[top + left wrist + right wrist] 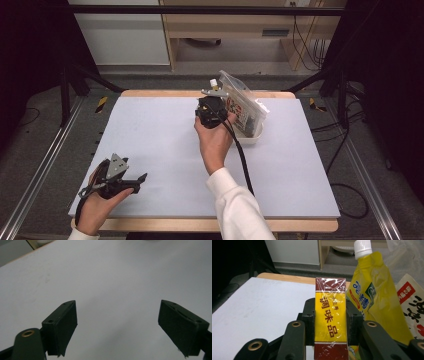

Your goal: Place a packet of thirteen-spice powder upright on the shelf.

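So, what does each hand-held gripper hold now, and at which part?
The right hand-held gripper clamps the yellow and dark red wrapped box by its two long sides. The left hand-held gripper holds nothing.

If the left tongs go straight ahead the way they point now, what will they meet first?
Probably only the pale table mat. The left tongs are open with nothing between them, and the way ahead looks free up to the mat's far edge. Depth is hard to judge, so they may skim the mat sooner.
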{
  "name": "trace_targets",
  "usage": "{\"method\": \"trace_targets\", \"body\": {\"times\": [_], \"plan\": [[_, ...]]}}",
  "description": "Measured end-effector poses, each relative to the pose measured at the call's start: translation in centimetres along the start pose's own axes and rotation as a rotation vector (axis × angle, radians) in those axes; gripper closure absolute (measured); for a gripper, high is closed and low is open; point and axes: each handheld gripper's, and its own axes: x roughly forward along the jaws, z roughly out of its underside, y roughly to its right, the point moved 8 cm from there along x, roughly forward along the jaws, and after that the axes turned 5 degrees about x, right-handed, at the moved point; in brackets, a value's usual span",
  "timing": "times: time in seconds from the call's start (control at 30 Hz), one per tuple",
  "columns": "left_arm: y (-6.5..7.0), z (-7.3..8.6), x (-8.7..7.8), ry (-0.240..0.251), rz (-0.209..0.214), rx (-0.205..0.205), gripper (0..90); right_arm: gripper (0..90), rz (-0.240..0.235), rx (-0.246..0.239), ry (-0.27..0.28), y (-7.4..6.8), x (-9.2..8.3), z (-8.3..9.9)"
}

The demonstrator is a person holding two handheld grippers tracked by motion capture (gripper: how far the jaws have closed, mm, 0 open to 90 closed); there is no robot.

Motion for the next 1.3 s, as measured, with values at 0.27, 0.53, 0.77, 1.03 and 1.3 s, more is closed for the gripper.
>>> {"method": "trace_targets", "body": {"times": [0.27, 0.53, 0.77, 1.03, 1.3], "plan": [[0.0, 0.0, 0.0, -0.001, 0.003, 0.003, 15.3, 68.0, 0.015, 0.007, -0.016, 0.2, 1.2, 0.4], [0.2, 0.0, 0.1, -0.005, 0.005, 0.015, 15.3, 67.9, 0.027, 0.028, -0.044, 0.9, 2.5, 1.5], [0.2, 0.0, 0.1, -0.007, 0.006, 0.015, 15.3, 67.8, 0.034, 0.036, -0.056, 1.0, 3.3, 2.0], [0.4, 0.0, 0.2, -0.009, 0.008, 0.023, 15.3, 67.2, 0.032, 0.042, -0.057, 1.1, 3.9, 2.2], [0.3, 0.0, 0.2, -0.014, 0.008, 0.024, 15.3, 63.8, 0.026, 0.033, -0.047, 1.0, 4.6, 2.3]]}}
